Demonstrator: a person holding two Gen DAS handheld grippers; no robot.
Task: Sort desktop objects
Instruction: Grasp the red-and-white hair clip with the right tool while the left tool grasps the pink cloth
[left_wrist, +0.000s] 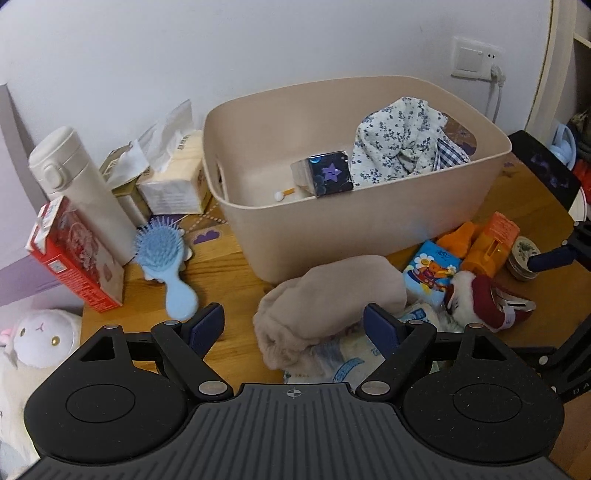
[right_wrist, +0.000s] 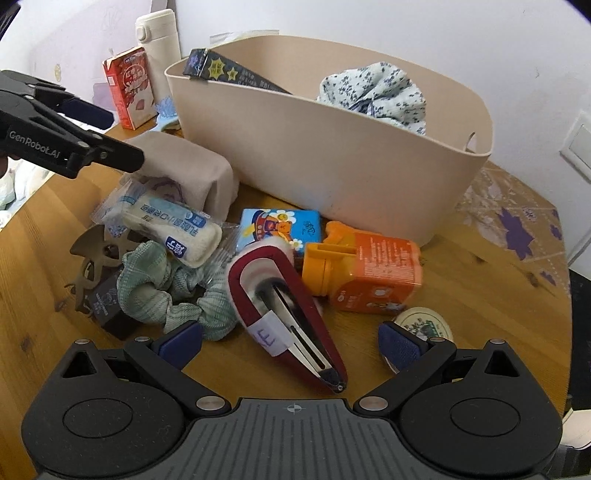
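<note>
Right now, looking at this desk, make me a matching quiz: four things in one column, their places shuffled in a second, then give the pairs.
1. floral cloth
2. blue hairbrush
3. orange bottle
4. white thermos

A. lying on its side in front of the beige bin
B. upright, behind the red carton
C. inside the bin
D. flat on the wood, left of the bin

Pairs: 1-C, 2-D, 3-A, 4-B
</note>
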